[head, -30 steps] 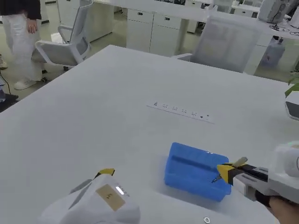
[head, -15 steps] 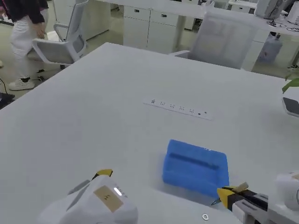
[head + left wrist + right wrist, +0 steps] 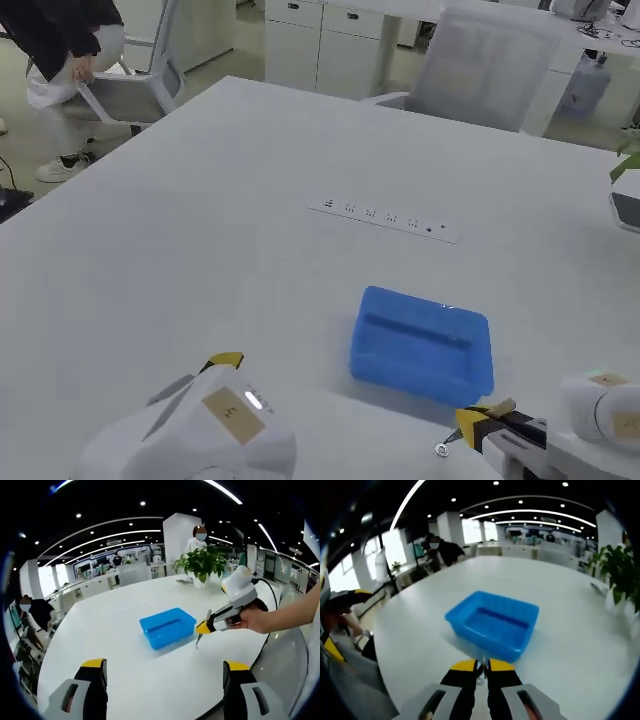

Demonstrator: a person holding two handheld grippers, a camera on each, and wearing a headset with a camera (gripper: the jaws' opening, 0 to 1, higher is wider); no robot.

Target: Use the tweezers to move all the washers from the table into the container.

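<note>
My right gripper (image 3: 472, 418) is clenched on the tweezers (image 3: 452, 436), tips just beside one washer (image 3: 441, 450) on the table (image 3: 200, 250), at 6 o'clock from the blue container (image 3: 422, 343). My left gripper (image 3: 165, 667) is spread wide, empty.

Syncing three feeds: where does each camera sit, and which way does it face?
Head view: on the head, looking down at the table and blue container; left gripper and right gripper at bottom.
Left gripper view: on that gripper, facing the container; open jaws, plus a hand holding the right gripper.
Right gripper view: on that gripper, facing the container; jaws shut on tweezers.
All share the container.
</note>
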